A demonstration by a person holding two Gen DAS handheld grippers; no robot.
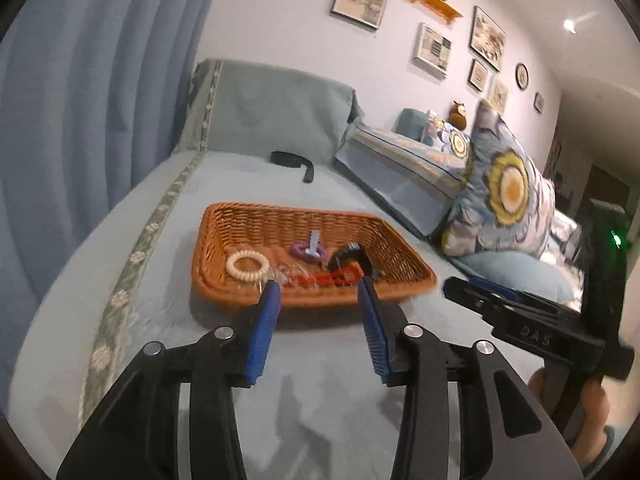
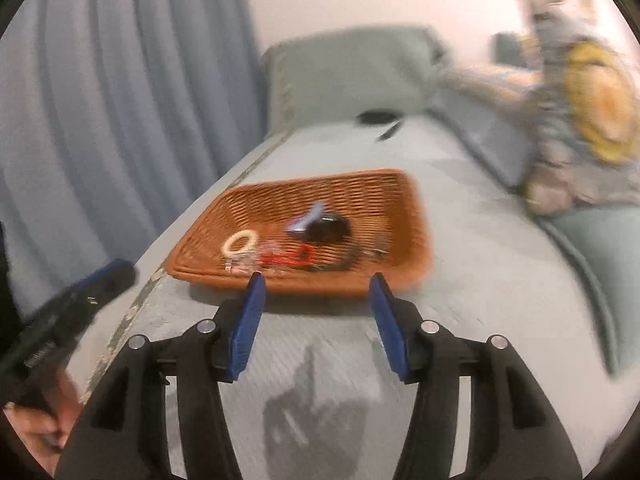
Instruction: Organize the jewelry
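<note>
An orange wicker basket sits on the grey-green sofa seat; it also shows in the right wrist view. In it lie a cream coil hair tie, a purple tie with a blue clip, a red bracelet and a black clip. My left gripper is open and empty just before the basket's near rim. My right gripper is open and empty, also short of the near rim. The right wrist view is blurred.
A black band lies at the far end of the seat. Flowered cushions stand along the right. A blue curtain hangs on the left. The right gripper's body is close on my left gripper's right.
</note>
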